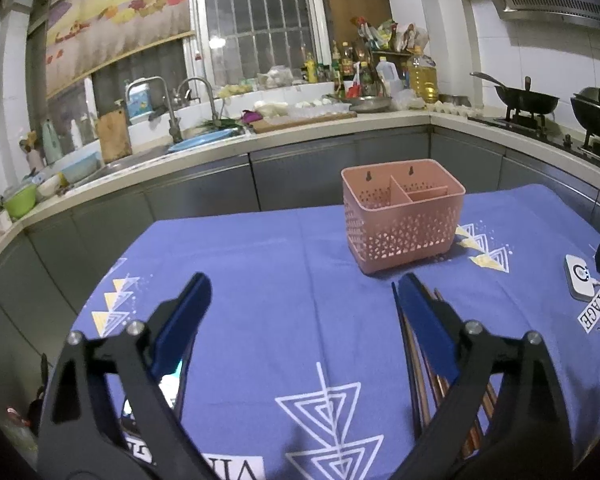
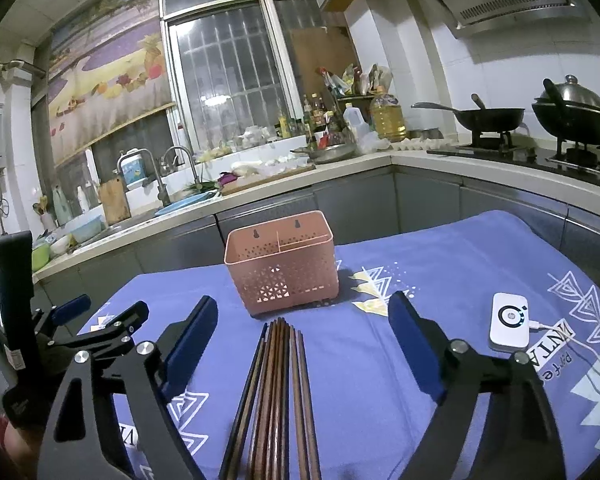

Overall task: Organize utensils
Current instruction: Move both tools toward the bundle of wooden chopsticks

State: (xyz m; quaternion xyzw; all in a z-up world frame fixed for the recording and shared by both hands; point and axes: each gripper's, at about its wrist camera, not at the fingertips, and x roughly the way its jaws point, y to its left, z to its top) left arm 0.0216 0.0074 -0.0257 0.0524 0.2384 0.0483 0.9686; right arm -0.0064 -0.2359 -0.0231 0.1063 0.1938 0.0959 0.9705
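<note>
A pink perforated utensil basket (image 1: pixel 402 216) with dividers stands empty on the blue tablecloth; it also shows in the right wrist view (image 2: pixel 282 264). A bundle of several brown wooden chopsticks (image 2: pixel 278 392) lies flat on the cloth in front of the basket, between the fingers of my right gripper (image 2: pixel 302 316), which is open and empty above them. My left gripper (image 1: pixel 302 292) is open and empty over bare cloth to the left of the chopsticks (image 1: pixel 424 368), which are partly hidden behind its right finger. The left gripper also shows at the left of the right wrist view (image 2: pixel 100 320).
A white device (image 2: pixel 509 324) with a cable lies on the cloth at the right. The blue tablecloth (image 1: pixel 268 264) ends at a far edge facing grey cabinets. A kitchen counter with sink, bottles and woks runs behind.
</note>
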